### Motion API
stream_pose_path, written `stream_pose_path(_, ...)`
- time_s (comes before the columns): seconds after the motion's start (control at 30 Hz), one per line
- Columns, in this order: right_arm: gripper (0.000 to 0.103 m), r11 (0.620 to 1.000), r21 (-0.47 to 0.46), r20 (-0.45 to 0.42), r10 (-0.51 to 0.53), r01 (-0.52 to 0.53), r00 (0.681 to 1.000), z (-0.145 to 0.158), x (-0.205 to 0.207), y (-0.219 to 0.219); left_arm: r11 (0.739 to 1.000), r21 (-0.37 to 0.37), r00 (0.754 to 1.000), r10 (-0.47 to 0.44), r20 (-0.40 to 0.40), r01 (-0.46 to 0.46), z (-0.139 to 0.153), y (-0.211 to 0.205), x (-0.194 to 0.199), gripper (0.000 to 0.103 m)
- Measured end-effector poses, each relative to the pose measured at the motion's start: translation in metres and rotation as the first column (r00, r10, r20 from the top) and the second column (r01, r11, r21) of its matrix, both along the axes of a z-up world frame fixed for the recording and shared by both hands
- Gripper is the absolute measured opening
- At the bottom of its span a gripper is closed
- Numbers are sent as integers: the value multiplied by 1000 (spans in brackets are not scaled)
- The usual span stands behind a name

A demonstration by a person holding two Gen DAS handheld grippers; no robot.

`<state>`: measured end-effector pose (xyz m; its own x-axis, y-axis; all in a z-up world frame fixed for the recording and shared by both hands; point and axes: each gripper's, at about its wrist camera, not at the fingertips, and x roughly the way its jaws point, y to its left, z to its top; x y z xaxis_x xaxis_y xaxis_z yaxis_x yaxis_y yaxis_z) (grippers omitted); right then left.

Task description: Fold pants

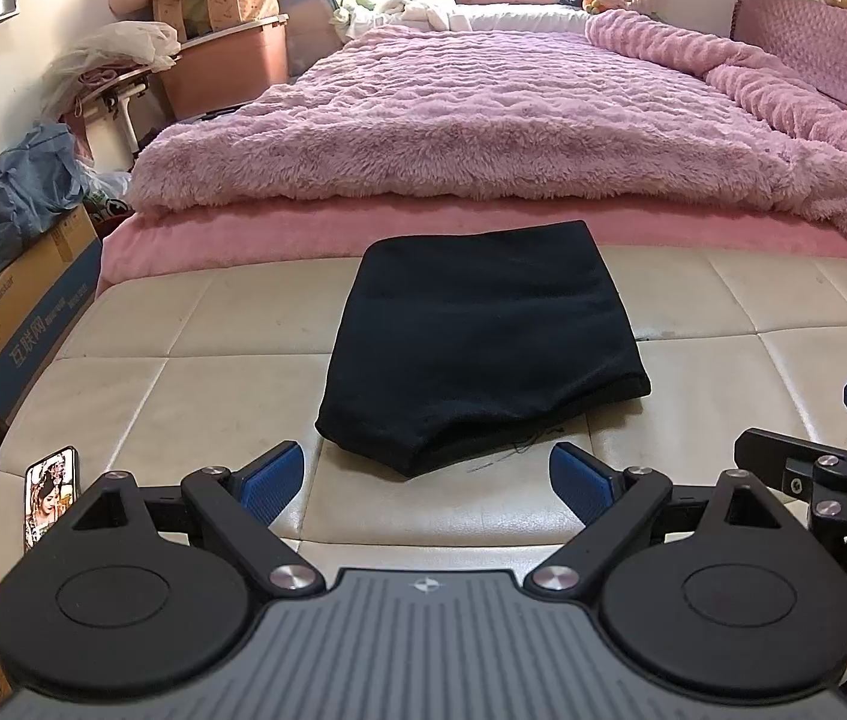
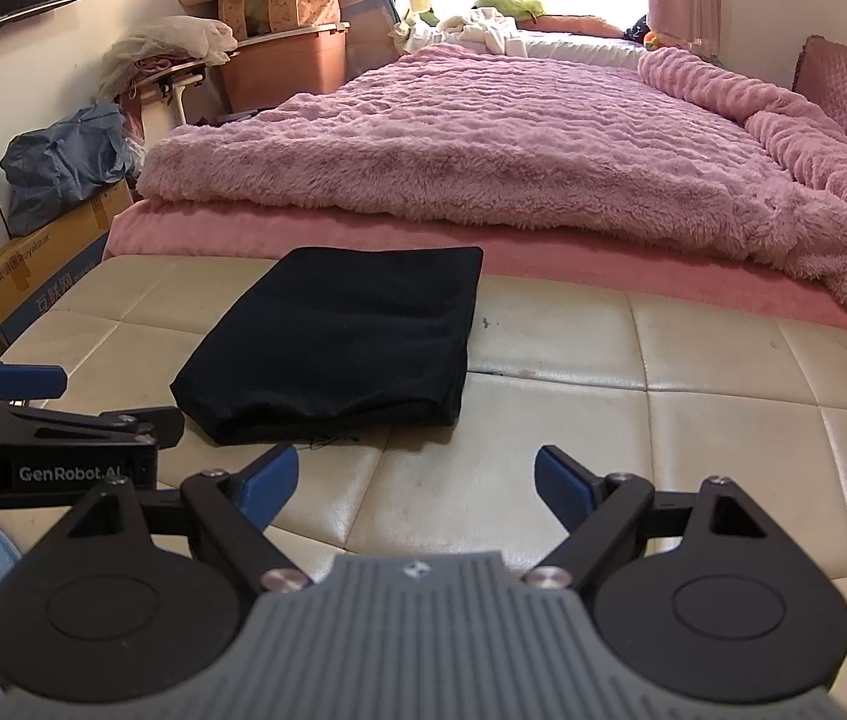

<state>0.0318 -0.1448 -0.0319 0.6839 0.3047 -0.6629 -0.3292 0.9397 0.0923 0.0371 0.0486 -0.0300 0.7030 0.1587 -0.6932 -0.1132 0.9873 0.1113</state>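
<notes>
- Lying folded into a compact black rectangle, the pants (image 1: 486,342) rest on the cream tufted bench (image 1: 183,372), toward its far edge, where their far end nearly meets the pink mattress edge (image 1: 243,234).
- Their rounded, thicker fold faces the cameras, and a loose dark thread (image 1: 519,447) trails on the bench just in front of it.
- In the left wrist view the pants sit ahead of the left gripper (image 1: 426,483), roughly centred on the gap between its fingers, apart from both blue pads (image 1: 272,483).
- That gripper's jaws stand wide, with nothing between them but bare bench.
- In the right wrist view the pants (image 2: 333,342) lie ahead and off to the left of the right gripper (image 2: 416,486), again not touched by either finger.
- Its jaws are likewise spread wide and hold nothing.
- Each gripper shows at the edge of the other's view: the right one at the right rim of the left view, the left one (image 2: 21,381) at the left rim of the right view, both short of the pants' near end.
- A phone (image 1: 51,495) with a portrait on its screen lies near the bench's near left corner.
- Beyond the bench a fluffy pink blanket (image 1: 483,120) covers the bed.
- To the left of the bench stands a cardboard box (image 1: 15,312) with a blue bag (image 1: 9,192) on top.
</notes>
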Motion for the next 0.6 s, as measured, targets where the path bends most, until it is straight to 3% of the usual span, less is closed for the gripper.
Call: stream_pose_path(0.6, 82, 1000, -3, 9, -3, 3, 1000, 4, -3, -3, 1000, -8, 1000, -2, 5, 2, 4, 1, -2, 103)
